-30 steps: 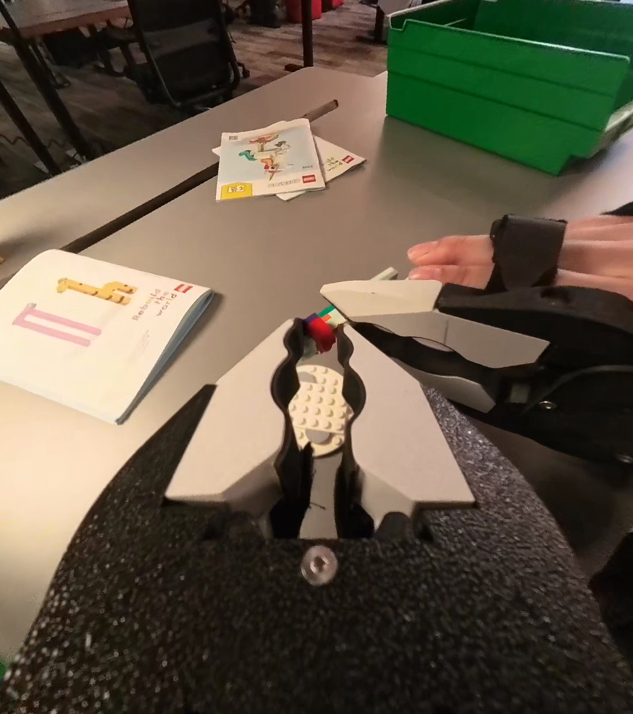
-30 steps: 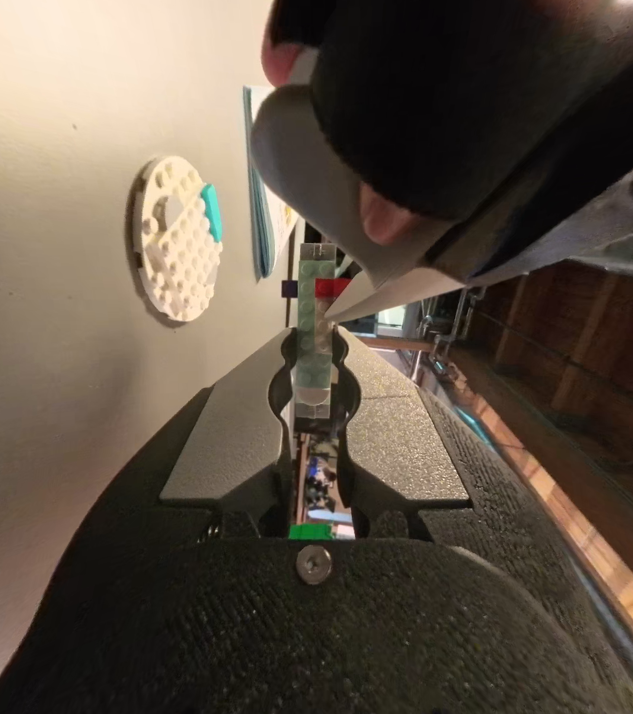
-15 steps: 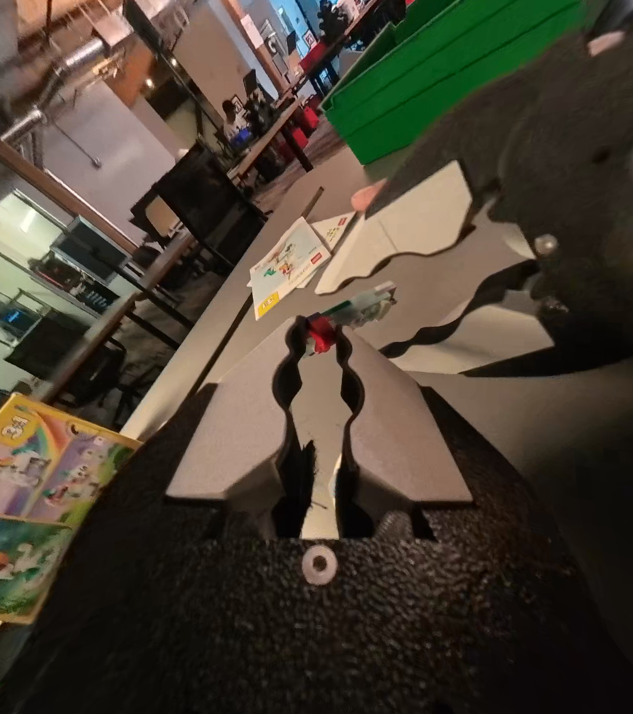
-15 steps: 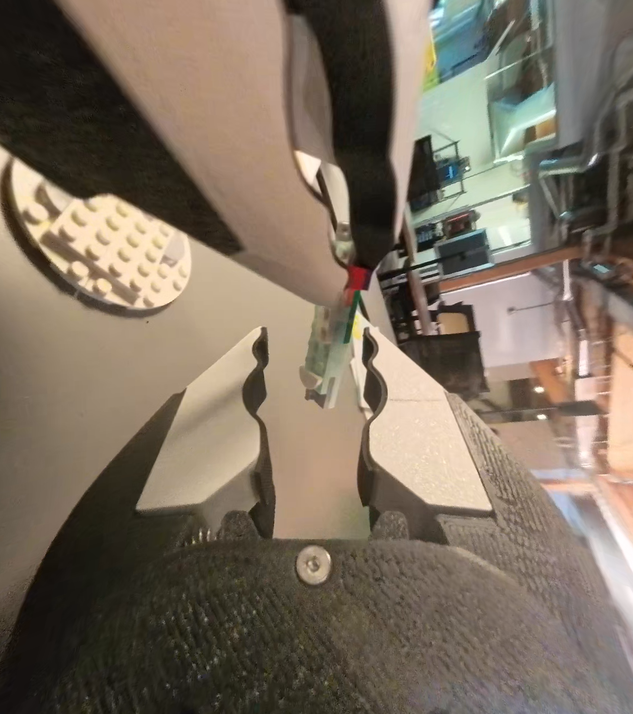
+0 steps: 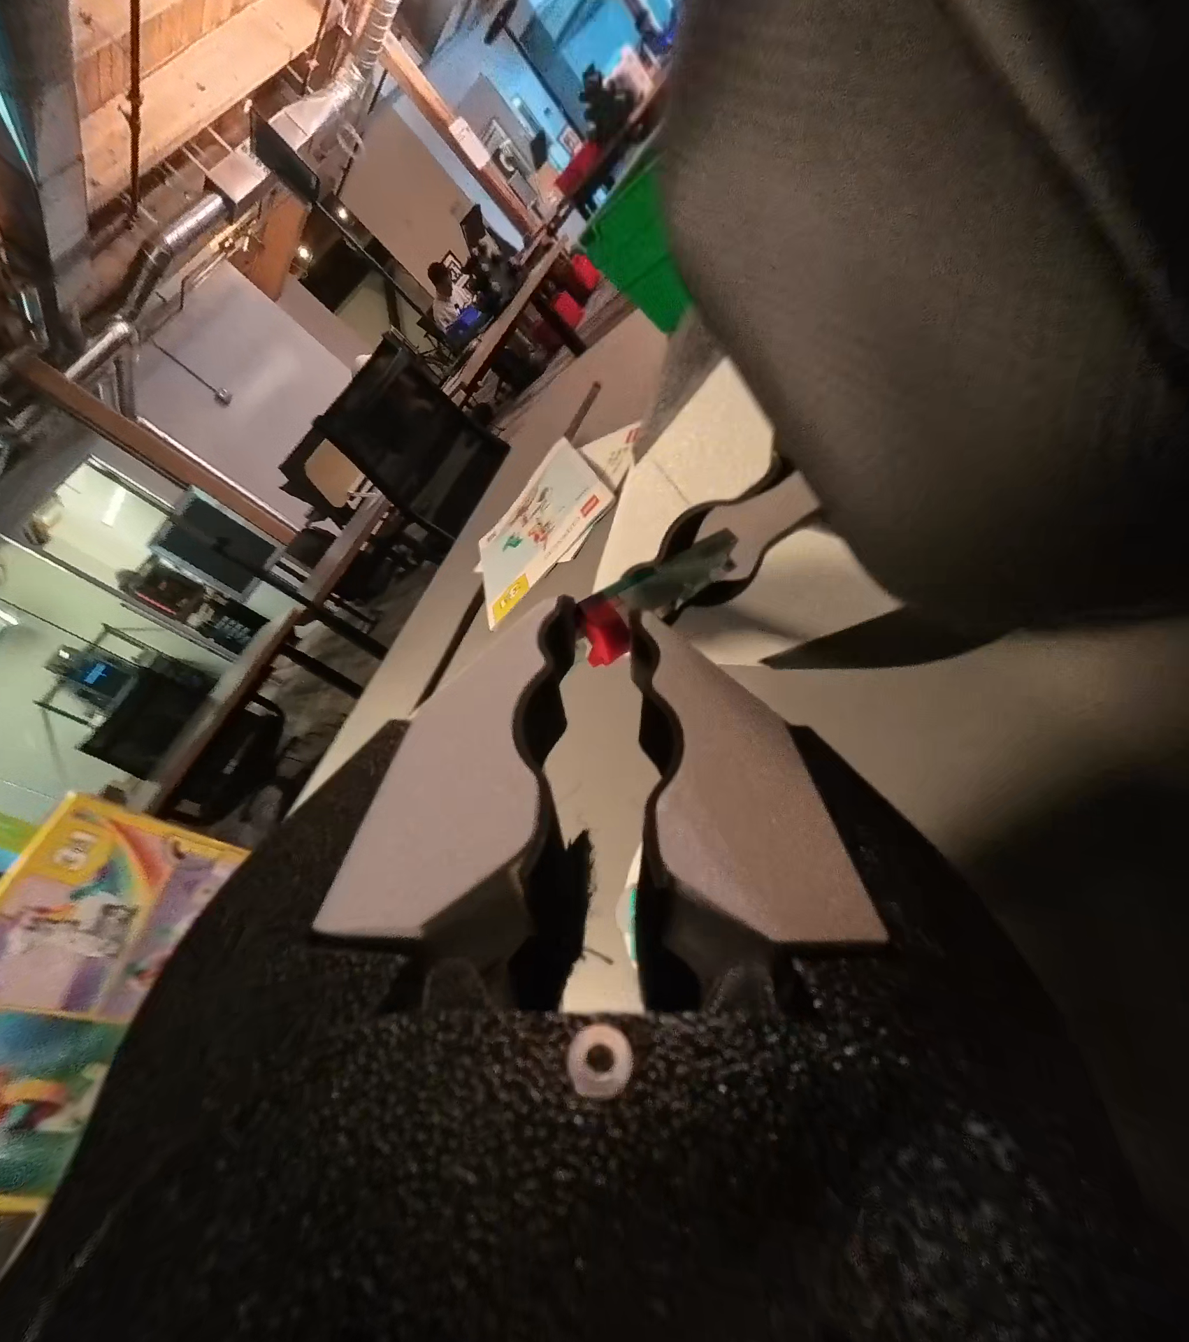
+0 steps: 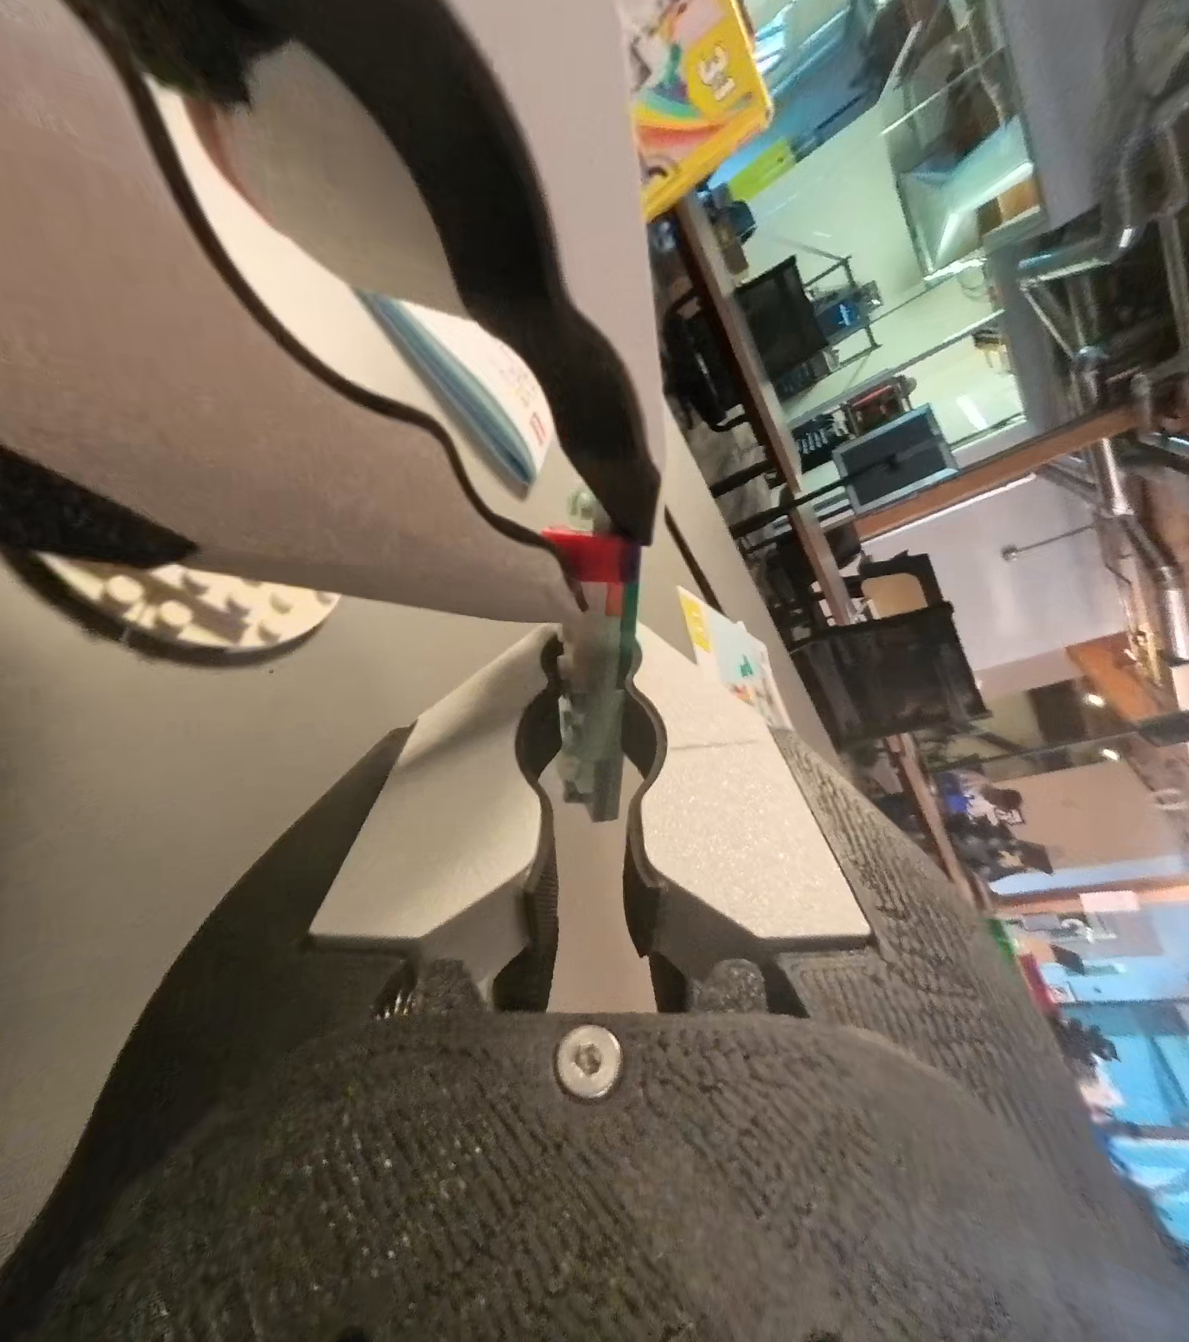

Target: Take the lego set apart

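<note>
A small lego piece hangs in the air between my two grippers. It is a pale green studded strip [image 6: 595, 726] with a red brick [image 6: 587, 559] at one end. My left gripper [image 5: 600, 623] is shut on the red brick [image 5: 602, 643]. My right gripper [image 6: 591, 664] is shut on the green strip, which reaches away to the right in the left wrist view [image 5: 678, 574]. The two grippers meet almost tip to tip above the grey table [image 6: 141, 762]. A white round studded plate [image 6: 213, 610] lies on the table below, partly hidden by the left gripper.
Instruction booklets [image 5: 540, 530] lie farther along the table, and another booklet [image 6: 475, 385] lies beyond the left gripper. A colourful lego box [image 5: 32, 944] stands at the left. A green bin [image 5: 635, 247] sits at the far end. Desks and chairs fill the room behind. Some 5 cm of space lies between my two pairs of fingers. From the left gripper's tips to the white round studded plate [image 6: 213, 610] is close to 7 cm.
Half a second ago my right gripper was open around the green strip; now its fingers have closed on it. My left gripper has kept hold of the red brick. Both views have tilted.
</note>
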Demonstrator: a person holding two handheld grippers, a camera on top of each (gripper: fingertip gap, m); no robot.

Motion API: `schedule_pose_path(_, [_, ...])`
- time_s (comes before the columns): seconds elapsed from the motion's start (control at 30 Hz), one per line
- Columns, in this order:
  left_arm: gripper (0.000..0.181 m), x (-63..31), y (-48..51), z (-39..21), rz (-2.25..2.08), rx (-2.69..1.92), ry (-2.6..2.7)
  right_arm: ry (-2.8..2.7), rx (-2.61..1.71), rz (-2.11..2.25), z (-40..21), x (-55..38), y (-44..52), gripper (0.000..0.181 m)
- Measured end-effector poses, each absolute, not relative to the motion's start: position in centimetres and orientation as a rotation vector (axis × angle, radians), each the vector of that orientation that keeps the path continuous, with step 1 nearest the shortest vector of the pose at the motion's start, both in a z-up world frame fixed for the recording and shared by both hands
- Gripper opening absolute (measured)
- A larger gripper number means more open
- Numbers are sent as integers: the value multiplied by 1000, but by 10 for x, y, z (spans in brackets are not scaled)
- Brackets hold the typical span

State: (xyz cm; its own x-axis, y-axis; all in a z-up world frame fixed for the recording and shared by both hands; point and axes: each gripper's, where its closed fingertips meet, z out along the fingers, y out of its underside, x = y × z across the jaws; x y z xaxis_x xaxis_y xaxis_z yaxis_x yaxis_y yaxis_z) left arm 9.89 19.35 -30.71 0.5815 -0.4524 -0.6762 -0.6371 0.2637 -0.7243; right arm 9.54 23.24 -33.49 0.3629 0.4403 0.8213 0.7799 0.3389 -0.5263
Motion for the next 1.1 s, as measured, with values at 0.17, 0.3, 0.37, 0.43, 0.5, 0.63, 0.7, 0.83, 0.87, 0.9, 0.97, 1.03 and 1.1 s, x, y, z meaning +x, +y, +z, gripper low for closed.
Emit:
schedule_pose_path(0.17, [13, 86, 202, -302, 109, -1419, 893, -1211, -1285, -419, -330, 87, 244, 8])
schedule_pose_path(0.3, [20, 69, 204, -290, 66, -1429, 763, -1156, -1328, -413, -327, 80, 251, 8])
schedule_pose_path(0.37, [23, 65, 206, -291, 39, -1449, 737, -1136, -1341, -395, -325, 78, 251, 8])
schedule_pose_path(0.43, [25, 66, 206, -292, 16, -1461, 739, -1123, -1354, -397, -324, 79, 251, 8])
schedule_pose_path(0.5, [24, 67, 206, -294, 33, -1456, 764, -1116, -1374, -374, -325, 78, 251, 8])
schedule_pose_path(0.63, [17, 73, 204, -296, 148, -1410, 860, -1104, -1422, -321, -329, 79, 247, 8])
schedule_pose_path(0.7, [14, 75, 205, -299, 200, -1397, 900, -1095, -1460, -268, -331, 77, 245, 8])
schedule_pose_path(0.83, [9, 75, 206, -302, 240, -1397, 925, -1089, -1535, -165, -337, 74, 241, 8])
schedule_pose_path(0.87, [9, 74, 207, -303, 237, -1401, 922, -1093, -1543, -141, -339, 72, 240, 8])
schedule_pose_path(0.9, [8, 73, 207, -302, 241, -1408, 914, -1101, -1550, -111, -340, 71, 238, 8])
schedule_pose_path(0.97, [7, 69, 210, -302, 252, -1422, 898, -1112, -1557, -64, -341, 69, 235, 9])
schedule_pose_path(1.03, [7, 69, 210, -303, 222, -1457, 906, -1123, -1559, -45, -341, 67, 234, 9])
schedule_pose_path(1.1, [7, 69, 210, -302, 196, -1479, 903, -1107, -1580, 26, -339, 66, 234, 8])
